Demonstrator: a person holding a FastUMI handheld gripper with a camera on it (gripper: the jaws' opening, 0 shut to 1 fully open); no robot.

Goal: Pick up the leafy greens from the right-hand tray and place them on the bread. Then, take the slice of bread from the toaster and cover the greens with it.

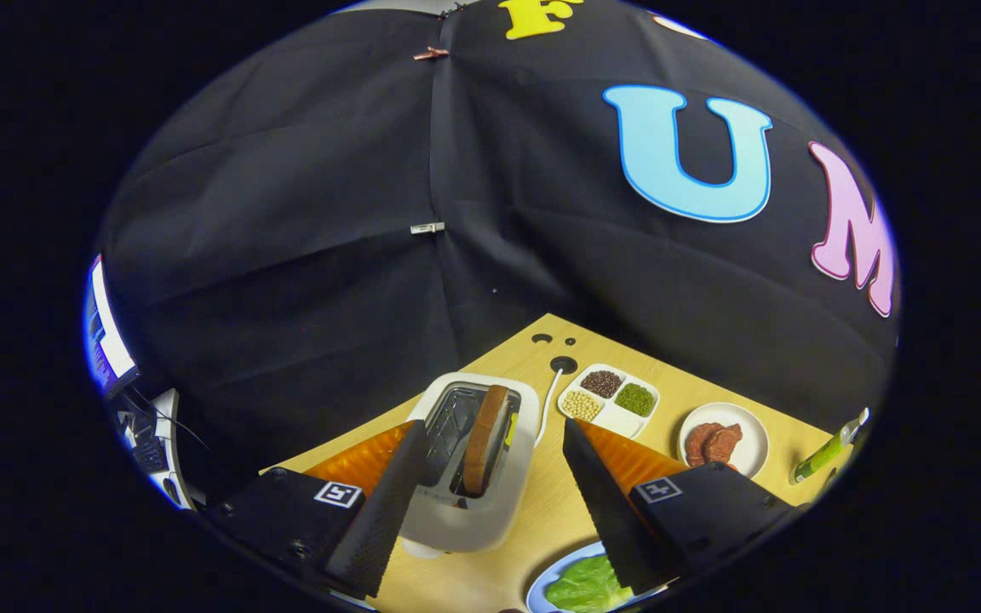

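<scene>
With greens (586,584) lying on the near plate (542,583), the hand-held gripper (490,498) hangs released before the toaster (467,519), apparently lining up on its bread (487,438).

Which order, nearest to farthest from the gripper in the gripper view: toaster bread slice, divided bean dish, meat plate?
The gripper is open and holds nothing.
1. Bread slice, upright in the toaster, between the fingers, just ahead.
2. Meat plate, beyond the right finger, and the bean dish, beyond the fingertips: both clearly farther, too close to rank.
</scene>
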